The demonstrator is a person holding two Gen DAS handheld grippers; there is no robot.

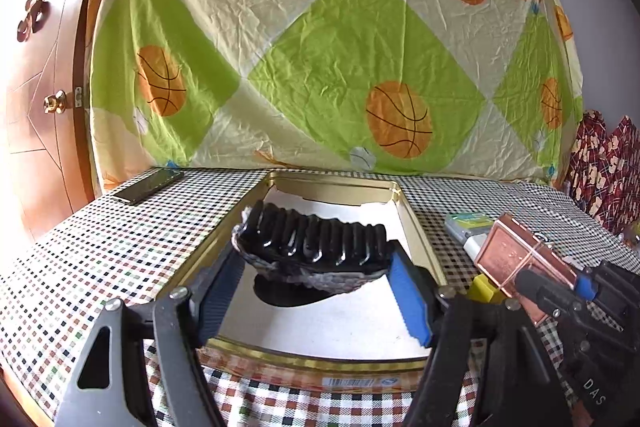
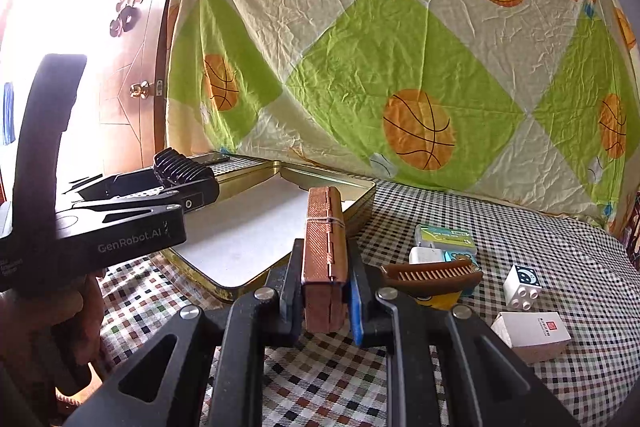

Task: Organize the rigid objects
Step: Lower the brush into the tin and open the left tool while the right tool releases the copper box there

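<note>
My left gripper (image 1: pixel 316 267) is shut on a black ribbed hair clip (image 1: pixel 316 241) and holds it just above the white floor of an open gold tin tray (image 1: pixel 420 239). The clip (image 2: pixel 180 169) and tray (image 2: pixel 360 203) also show in the right wrist view. My right gripper (image 2: pixel 326 291) is shut on a copper-coloured hinged case (image 2: pixel 324 251) with a rubber band round it, held above the table at the tray's right rim. The case also shows in the left wrist view (image 1: pixel 516 255).
On the checked tablecloth right of the tray lie a brown comb (image 2: pixel 432 277), a green-and-white packet (image 2: pixel 444 237), a white toy block (image 2: pixel 522 285) and a white box (image 2: pixel 532 335). A phone (image 1: pixel 146 185) lies at the far left. A patterned sheet hangs behind.
</note>
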